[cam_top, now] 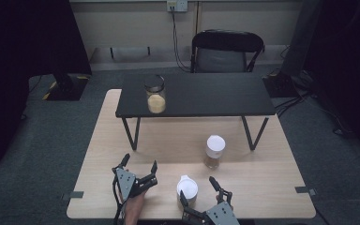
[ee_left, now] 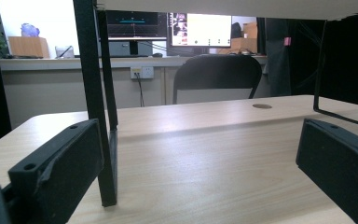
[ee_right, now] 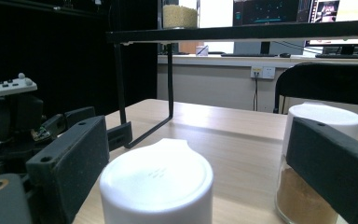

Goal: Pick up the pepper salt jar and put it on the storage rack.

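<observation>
A short jar with a white lid [cam_top: 187, 187] [ee_right: 156, 176] stands near the table's front edge. My right gripper [cam_top: 198, 187] [ee_right: 200, 172] reaches around it with one jaw on each side, open, and a gap shows at both pads. A taller white-capped jar of brown powder [cam_top: 214, 151] [ee_right: 324, 119] stands just beyond it. My left gripper [cam_top: 139, 161] [ee_left: 200, 163] rests low on the table to the left, open with nothing between its jaws. It also appears at the left of the right gripper view.
A black low shelf [cam_top: 197, 93] stands on the wooden table [cam_top: 262, 187], with a glass jar of yellow grains [cam_top: 155, 96] [ee_right: 179, 16] on it. One shelf leg [ee_left: 95, 93] rises just ahead of the left gripper. A black chair [cam_top: 225, 51] stands behind.
</observation>
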`<state>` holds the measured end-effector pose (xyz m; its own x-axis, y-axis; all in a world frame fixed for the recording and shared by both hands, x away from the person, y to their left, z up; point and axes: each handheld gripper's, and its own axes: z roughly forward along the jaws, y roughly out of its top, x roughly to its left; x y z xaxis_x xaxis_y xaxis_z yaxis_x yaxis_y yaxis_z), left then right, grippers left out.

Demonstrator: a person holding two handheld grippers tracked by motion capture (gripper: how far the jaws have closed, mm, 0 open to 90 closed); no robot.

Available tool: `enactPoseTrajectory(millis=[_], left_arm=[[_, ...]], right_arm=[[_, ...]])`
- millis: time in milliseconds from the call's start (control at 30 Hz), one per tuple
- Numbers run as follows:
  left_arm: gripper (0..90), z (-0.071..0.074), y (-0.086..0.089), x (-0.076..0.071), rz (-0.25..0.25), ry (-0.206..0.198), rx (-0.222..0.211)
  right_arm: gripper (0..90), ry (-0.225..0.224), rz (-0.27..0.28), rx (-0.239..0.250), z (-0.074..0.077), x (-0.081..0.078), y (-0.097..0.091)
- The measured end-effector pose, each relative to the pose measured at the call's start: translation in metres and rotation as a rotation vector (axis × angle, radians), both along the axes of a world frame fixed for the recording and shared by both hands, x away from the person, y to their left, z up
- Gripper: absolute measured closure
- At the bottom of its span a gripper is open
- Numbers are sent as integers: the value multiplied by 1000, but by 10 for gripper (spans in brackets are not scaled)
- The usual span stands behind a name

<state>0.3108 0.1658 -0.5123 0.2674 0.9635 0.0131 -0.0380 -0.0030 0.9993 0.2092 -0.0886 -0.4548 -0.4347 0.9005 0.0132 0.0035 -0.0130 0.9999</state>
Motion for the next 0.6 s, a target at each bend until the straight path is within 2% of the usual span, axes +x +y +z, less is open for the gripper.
enactPoseTrajectory(millis=[267, 600], left_arm=[[2, 0, 0, 0, 1, 0, 0], [2, 0, 0, 0, 1, 0, -1]], right_arm=[[58, 21, 9, -13, -7, 0, 7], [86, 22, 9, -34, -14, 0, 15]])
